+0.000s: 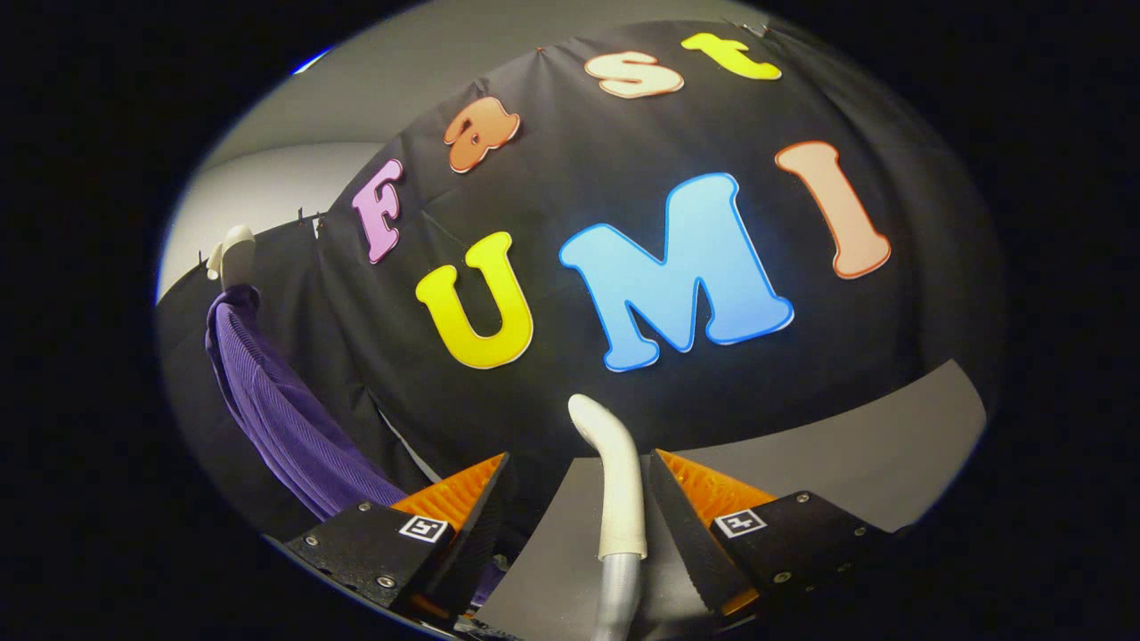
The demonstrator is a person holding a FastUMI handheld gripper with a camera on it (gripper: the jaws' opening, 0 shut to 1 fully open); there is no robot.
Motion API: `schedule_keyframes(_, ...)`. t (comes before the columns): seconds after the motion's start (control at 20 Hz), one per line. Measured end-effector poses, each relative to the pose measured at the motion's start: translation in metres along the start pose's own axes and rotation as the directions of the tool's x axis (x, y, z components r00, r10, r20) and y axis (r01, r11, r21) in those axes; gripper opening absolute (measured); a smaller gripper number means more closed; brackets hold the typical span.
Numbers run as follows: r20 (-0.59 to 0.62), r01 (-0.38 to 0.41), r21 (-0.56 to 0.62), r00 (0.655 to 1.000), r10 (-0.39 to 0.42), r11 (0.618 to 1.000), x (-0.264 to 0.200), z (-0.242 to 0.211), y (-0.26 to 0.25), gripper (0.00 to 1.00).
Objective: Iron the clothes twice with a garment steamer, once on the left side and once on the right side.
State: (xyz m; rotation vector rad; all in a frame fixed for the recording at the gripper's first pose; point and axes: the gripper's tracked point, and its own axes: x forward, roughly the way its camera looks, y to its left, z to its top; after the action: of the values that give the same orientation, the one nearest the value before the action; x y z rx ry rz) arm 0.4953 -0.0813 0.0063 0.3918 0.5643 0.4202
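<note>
Your gripper (574, 499) has its jaws wide apart with the garment steamer wand (614, 481) standing between them, nearer the right finger, ungripped. Centre it, then close squarely before swinging toward the purple garment (285, 418) hanging beyond the left finger.

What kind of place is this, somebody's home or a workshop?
Probably a staged test booth, not a home: black cloth wall, a purple garment hanging from a white hanger, and a steamer's white nozzle standing between the open gripper fingers.
</note>
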Motion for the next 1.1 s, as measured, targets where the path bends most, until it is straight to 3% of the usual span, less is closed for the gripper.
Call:
schedule_keyframes(0.4, -0.199, -0.034, 0.179, 0.978, 0.070, 0.983, 0.054, -0.034, -0.023, 0.94)
schedule_keyframes(0.5, -0.241, -0.012, 0.207, 0.968, 0.063, 0.978, 0.062, -0.042, -0.030, 0.94)
schedule_keyframes(0.7, -0.294, -0.043, 0.277, 0.947, 0.128, 0.960, 0.069, -0.057, -0.028, 0.92)
schedule_keyframes(0.95, -0.328, -0.055, 0.412, 0.922, 0.205, 0.910, 0.077, -0.069, -0.029, 0.70)
schedule_keyframes(1.0, -0.331, -0.051, 0.451, 0.918, 0.220, 0.891, 0.081, -0.072, -0.030, 0.56)
schedule_keyframes(1.1, -0.317, -0.051, 0.502, 0.918, 0.239, 0.863, 0.073, -0.069, -0.033, 0.43)
